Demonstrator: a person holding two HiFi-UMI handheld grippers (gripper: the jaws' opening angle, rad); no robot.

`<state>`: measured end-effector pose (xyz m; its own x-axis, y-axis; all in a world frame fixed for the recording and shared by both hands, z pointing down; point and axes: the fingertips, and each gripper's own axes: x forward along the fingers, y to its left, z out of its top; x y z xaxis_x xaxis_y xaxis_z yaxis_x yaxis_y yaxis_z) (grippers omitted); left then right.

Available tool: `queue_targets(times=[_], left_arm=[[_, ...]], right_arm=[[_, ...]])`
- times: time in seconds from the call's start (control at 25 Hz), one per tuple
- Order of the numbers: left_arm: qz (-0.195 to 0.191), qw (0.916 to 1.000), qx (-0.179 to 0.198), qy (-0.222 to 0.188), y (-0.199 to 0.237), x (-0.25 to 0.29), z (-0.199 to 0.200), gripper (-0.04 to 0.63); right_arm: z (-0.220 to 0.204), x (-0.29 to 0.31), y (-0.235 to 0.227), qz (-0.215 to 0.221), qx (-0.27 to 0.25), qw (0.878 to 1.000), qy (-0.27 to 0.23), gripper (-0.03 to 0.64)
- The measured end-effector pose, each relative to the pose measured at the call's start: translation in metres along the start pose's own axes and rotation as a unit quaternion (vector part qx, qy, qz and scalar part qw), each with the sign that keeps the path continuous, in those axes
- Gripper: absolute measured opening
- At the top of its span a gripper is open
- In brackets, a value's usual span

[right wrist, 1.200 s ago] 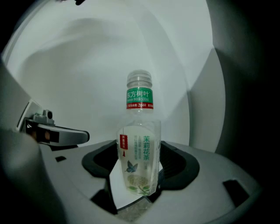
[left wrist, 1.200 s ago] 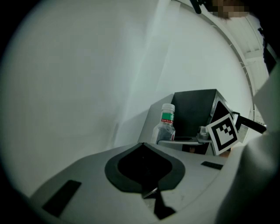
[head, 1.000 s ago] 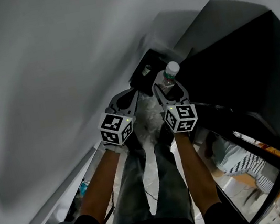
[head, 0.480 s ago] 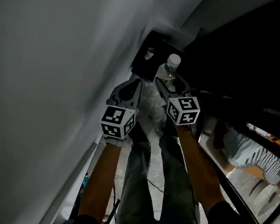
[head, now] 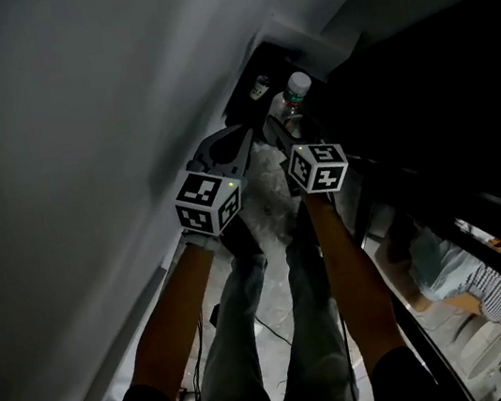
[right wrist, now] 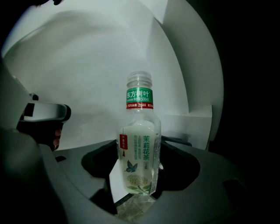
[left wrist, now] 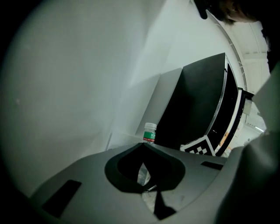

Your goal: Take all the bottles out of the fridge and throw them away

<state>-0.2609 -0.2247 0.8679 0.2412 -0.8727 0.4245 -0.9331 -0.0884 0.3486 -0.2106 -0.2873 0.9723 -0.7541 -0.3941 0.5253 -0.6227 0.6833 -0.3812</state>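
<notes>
Right gripper (right wrist: pixel 138 181) clamped on jasmine tea bottle (right wrist: pixel 139 144) — upright, held mid-air against white wall, apparently already out of fridge. Left gripper (left wrist: pixel 145 173) jaws closed tip to tip, empty. Looks like carry-to-bin step — drop not yet done; remaining bottles can't tell

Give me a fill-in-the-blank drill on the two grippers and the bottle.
The right gripper is shut on the bottle, whose neck band is ___.
The left gripper has its jaws ___, with nothing between them.
The bottle's label shows a blue ___.
Missing words: green; shut; butterfly.
</notes>
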Motion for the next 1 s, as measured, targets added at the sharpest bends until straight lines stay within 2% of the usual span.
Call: queue_targets(times=[0.32,0.52,0.72,1.0], left_arm=[[-0.005,1.0,0.003,0.004,0.011,0.009,-0.004,0.006],[-0.007,1.0,0.0,0.006,0.013,0.009,-0.002,0.006],[-0.011,0.9999,-0.004,0.001,0.001,0.006,0.013,0.006],[-0.025,0.9997,0.003,-0.004,-0.038,-0.025,0.05,0.006]], right_arm=[[-0.03,0.039,-0.026,-0.022,0.013,1.0,0.017,0.301],[-0.039,0.041,-0.032,-0.04,0.024,0.998,0.029,0.301],[-0.027,0.013,-0.024,-0.043,0.022,0.998,0.026,0.301],[0.022,-0.065,0.016,-0.036,0.01,0.999,-0.007,0.295]])
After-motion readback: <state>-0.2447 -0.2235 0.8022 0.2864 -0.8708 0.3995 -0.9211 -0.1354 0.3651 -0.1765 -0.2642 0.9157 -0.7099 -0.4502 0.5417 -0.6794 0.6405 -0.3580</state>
